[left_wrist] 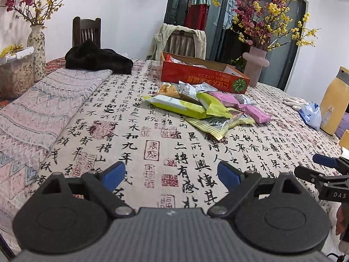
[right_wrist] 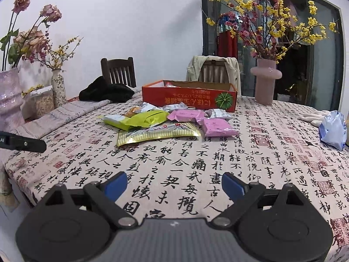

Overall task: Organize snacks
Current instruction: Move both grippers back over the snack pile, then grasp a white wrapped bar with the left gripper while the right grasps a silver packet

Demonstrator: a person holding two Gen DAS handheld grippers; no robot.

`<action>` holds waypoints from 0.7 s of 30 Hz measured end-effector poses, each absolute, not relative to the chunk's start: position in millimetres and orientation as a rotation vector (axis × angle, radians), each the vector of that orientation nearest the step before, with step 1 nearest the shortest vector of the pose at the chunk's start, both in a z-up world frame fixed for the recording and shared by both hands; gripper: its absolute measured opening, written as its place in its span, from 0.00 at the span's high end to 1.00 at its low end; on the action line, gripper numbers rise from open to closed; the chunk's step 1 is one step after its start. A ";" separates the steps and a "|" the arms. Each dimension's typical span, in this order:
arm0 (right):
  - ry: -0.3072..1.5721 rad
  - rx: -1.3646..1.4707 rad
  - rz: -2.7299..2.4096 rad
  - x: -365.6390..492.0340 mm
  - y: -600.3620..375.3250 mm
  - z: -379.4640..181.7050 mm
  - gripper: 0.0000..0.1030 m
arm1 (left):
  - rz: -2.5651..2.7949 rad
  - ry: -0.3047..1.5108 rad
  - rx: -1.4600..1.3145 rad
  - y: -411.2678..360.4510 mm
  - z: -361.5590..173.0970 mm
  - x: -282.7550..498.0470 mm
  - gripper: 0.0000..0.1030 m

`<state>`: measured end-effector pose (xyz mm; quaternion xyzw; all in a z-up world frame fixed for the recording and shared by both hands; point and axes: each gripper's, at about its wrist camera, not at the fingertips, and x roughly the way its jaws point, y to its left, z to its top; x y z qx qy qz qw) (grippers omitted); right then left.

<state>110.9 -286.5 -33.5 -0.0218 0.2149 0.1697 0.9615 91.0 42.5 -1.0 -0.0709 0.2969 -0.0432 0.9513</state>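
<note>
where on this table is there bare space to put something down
Free: the wide cloth between both open grippers, left gripper and right gripper, and the snack pile; also between the pile and the blue-white bag. Crowded: right in front of the red box, where the packets overlap.

black grippers, blue-padded jaws, ribbed grey housings

Glossy plastic snack packets (right_wrist: 157,128) on matt cloth tablecloth (right_wrist: 196,166).

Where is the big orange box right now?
In both views the orange box sits open at the table's far side, just behind the snack pile, with the pink vase to its right.
</note>
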 end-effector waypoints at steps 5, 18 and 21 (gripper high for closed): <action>0.430 -0.013 0.325 118.4 -294.0 -30.8 0.08 | -0.102 0.619 -0.131 33.6 -1.6 100.4 0.10; 0.450 0.010 0.272 172.1 -310.4 -21.6 0.08 | -0.103 0.632 -0.128 26.7 7.6 172.4 0.18; 0.451 0.007 0.266 192.7 -314.9 -16.1 0.08 | -0.112 0.618 -0.107 21.6 12.8 197.3 0.22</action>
